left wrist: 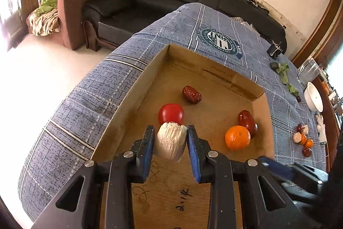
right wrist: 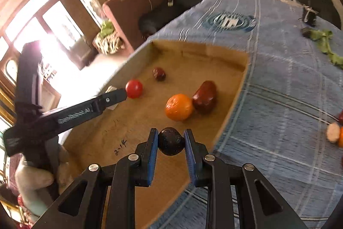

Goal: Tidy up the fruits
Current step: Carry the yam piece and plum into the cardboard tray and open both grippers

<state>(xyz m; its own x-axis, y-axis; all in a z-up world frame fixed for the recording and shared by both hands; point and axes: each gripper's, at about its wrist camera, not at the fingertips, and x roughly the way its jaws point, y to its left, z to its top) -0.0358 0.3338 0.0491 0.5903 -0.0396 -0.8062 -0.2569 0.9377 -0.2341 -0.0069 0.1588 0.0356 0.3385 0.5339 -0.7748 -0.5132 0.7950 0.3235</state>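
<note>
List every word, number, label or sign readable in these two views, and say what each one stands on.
"2.14": handwritten in dark pen on the cardboard box floor; clearest in the right wrist view.
Looping pen scribble on the same floor: not legible as text.
Round teal emblem printed on the blue plaid cloth: its ring of lettering is too small and blurred to read.
Nothing else carries text.

Box floor (left wrist: 167, 196) is lying bare along its near stretch, giving open room under both grippers; the tomato (left wrist: 171, 113) is sitting just ahead of the left gripper (left wrist: 170, 138), and the orange (right wrist: 179, 107) and large red date (right wrist: 204, 96), touching each other, are crowding the right wall (left wrist: 260, 119). A small date (left wrist: 191, 94) is occupying mid-floor, leaving the far corner clear. In the right wrist view, the left gripper's arm is slanting across the box's left side.
</note>
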